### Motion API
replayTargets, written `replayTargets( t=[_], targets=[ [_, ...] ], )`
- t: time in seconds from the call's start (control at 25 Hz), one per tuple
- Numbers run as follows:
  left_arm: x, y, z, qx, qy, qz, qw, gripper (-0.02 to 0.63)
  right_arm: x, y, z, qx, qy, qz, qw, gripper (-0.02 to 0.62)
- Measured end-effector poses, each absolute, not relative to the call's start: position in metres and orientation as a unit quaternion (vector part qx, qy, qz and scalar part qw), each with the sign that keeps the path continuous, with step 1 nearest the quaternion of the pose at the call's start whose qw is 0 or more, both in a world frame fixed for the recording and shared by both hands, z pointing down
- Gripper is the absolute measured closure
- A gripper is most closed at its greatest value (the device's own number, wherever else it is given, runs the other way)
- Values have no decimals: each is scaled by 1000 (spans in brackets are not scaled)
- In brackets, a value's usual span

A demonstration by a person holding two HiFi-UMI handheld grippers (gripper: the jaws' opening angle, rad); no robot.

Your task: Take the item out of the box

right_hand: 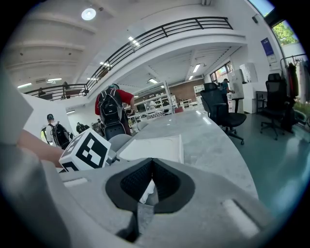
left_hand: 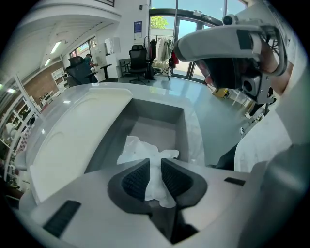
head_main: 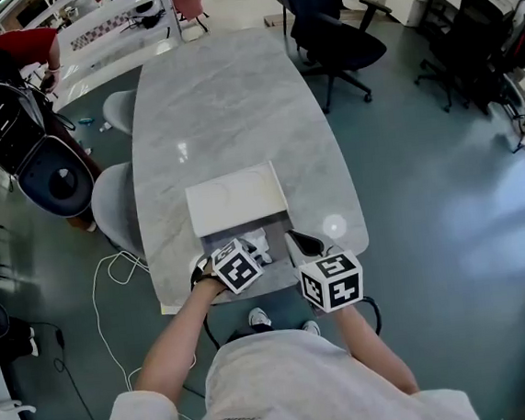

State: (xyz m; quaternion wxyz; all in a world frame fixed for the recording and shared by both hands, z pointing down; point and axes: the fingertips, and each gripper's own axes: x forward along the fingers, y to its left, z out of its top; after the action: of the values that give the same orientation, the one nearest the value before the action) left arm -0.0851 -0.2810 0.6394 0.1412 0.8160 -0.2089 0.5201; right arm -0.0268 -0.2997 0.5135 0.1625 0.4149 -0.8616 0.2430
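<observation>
Left gripper [left_hand: 155,167] jaws clenched on white crumpled item [left_hand: 140,147]; I'd lift straight up, clear of box [left_hand: 160,109]. Right gripper [right_hand: 151,164] jaws pressed together.

Glossy marbled stone-look desk [head_main: 234,106], smooth matt white box [head_main: 236,200].
Between the left tool's [left_hand: 155,177] ribbed matt black pads [left_hand: 133,180], crinkled thin white wrapping [left_hand: 145,147].
</observation>
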Motion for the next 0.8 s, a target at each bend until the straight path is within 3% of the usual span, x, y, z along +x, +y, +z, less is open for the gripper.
replayTargets(
  t=[0.2,0.8],
  targets=[
    [-85,-279,642,815,-196,528,133,588,-24,-302,511,421,-860,242,158,591],
    [-81,-279,601,825,-277,477,123,594,-15,-286,495,403,-874,226,152,591]
  ],
)
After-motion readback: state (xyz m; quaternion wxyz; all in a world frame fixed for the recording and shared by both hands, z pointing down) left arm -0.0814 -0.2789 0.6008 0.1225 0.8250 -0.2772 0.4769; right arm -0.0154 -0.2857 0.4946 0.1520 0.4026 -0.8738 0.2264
